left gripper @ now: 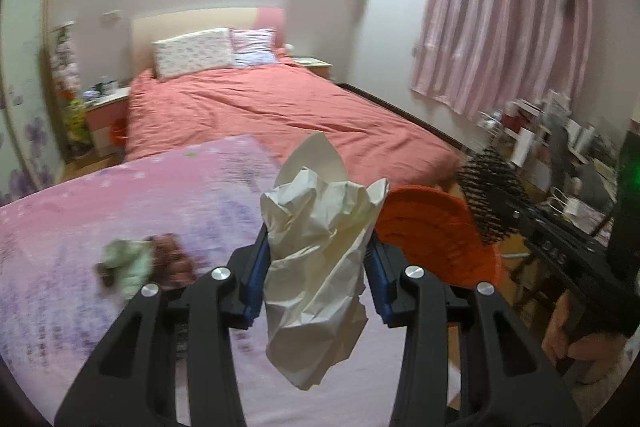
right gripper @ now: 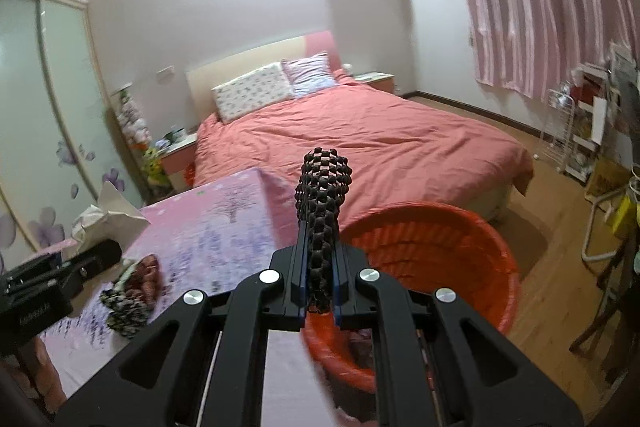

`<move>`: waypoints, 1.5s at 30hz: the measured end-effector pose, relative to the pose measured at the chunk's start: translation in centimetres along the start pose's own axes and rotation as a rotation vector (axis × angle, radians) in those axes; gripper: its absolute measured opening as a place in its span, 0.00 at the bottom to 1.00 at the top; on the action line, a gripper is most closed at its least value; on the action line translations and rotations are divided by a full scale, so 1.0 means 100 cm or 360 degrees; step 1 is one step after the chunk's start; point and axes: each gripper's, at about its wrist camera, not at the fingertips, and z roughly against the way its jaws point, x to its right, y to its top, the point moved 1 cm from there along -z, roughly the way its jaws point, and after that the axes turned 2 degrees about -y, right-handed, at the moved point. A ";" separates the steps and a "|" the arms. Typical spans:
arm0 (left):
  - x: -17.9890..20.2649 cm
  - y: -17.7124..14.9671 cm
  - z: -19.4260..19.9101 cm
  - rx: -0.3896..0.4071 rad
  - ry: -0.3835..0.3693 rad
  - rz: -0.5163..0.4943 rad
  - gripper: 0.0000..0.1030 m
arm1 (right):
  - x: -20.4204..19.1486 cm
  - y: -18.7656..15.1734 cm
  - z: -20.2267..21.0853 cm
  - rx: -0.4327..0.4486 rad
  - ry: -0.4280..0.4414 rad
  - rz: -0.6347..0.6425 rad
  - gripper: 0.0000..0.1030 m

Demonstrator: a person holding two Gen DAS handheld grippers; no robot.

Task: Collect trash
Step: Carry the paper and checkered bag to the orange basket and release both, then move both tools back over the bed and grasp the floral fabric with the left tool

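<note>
My left gripper (left gripper: 318, 255) is shut on a crumpled white paper (left gripper: 316, 259) and holds it above the pink-purple tablecloth (left gripper: 120, 211), just left of the orange basket (left gripper: 440, 231). My right gripper (right gripper: 320, 267) is shut on a black foam net sleeve (right gripper: 322, 211) and holds it upright over the near rim of the orange basket (right gripper: 436, 243). The sleeve and right gripper show at the right of the left wrist view (left gripper: 490, 195). The held paper shows at the left of the right wrist view (right gripper: 108, 215). A wrapper heap (left gripper: 140, 263) lies on the cloth; it also shows in the right wrist view (right gripper: 132, 287).
A bed with a red cover (right gripper: 360, 147) stands beyond the table. Pink curtains (left gripper: 500, 27) hang at the right. A wire rack with clutter (right gripper: 580, 135) and a chair (right gripper: 608, 219) stand along the right wall. A wardrobe with glass doors (right gripper: 40, 107) is at the left.
</note>
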 end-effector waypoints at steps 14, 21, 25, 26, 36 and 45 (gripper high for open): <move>0.103 0.005 -0.106 -0.0152 -0.0250 -0.0133 0.45 | 0.073 -0.001 -0.041 -0.0089 -0.0044 -0.0207 0.09; 0.102 -0.007 -0.141 -0.0239 -0.0188 -0.0165 0.70 | 0.085 -0.014 -0.052 -0.0136 -0.0075 -0.0240 0.41; 0.089 -0.013 -0.150 -0.0282 -0.0158 -0.0147 0.75 | 0.088 -0.021 -0.054 -0.0175 -0.0090 -0.0261 0.47; 0.085 -0.015 -0.150 -0.0288 -0.0148 -0.0141 0.75 | 0.088 -0.022 -0.053 -0.0179 -0.0095 -0.0259 0.49; 0.034 -0.031 -0.114 -0.0252 0.0058 -0.0120 0.77 | 0.076 -0.025 -0.048 -0.0192 -0.0109 -0.0185 0.62; -0.059 -0.063 -0.032 -0.0136 0.0433 0.0007 0.77 | 0.018 -0.043 -0.047 -0.0276 0.0021 -0.0023 0.62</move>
